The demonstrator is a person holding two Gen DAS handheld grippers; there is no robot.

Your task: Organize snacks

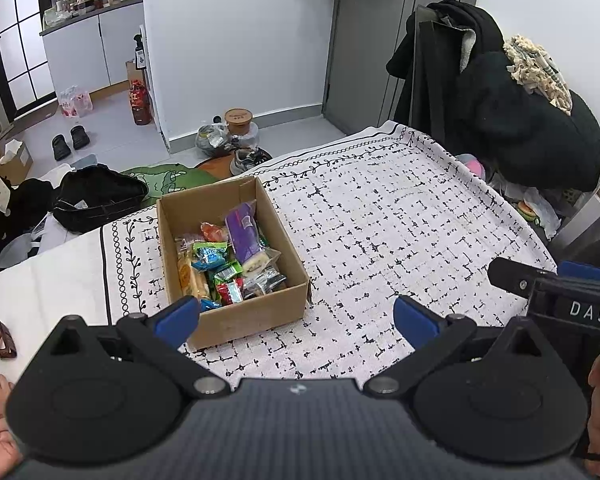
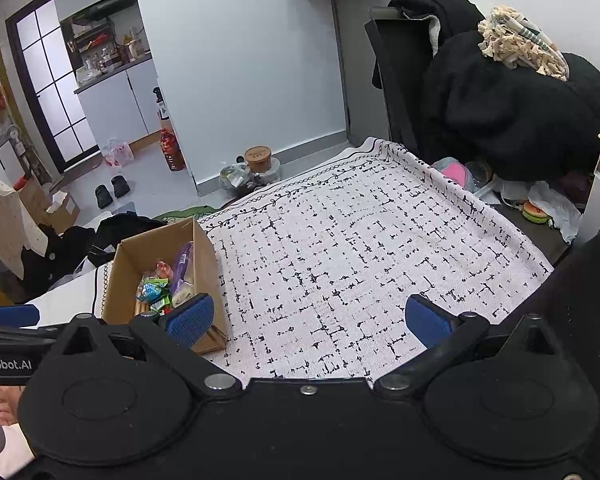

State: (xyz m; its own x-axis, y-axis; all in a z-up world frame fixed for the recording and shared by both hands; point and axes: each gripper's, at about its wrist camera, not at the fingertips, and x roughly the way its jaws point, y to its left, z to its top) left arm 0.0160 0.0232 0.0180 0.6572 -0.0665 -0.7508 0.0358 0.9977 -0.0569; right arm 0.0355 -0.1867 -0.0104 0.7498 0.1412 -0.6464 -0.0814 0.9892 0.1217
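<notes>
A brown cardboard box [image 1: 256,312] stands on the patterned tablecloth [image 1: 380,220]. It holds several wrapped snacks [image 1: 228,264], among them a purple packet [image 1: 242,232]. My left gripper [image 1: 296,318] is open and empty, just in front of the box's near wall. In the right wrist view the box [image 2: 120,276] sits at the left, with the snacks [image 2: 164,284] inside. My right gripper [image 2: 314,320] is open and empty over bare cloth [image 2: 360,248], its left finger beside the box's near corner. The right gripper also shows at the right edge of the left wrist view [image 1: 560,292].
A brown hair clip [image 1: 1,346] lies on the cloth at the far left. A chair piled with black clothes [image 1: 520,120] stands past the table's right edge. Bags, shoes and bottles lie on the floor [image 1: 140,128] beyond the far edge.
</notes>
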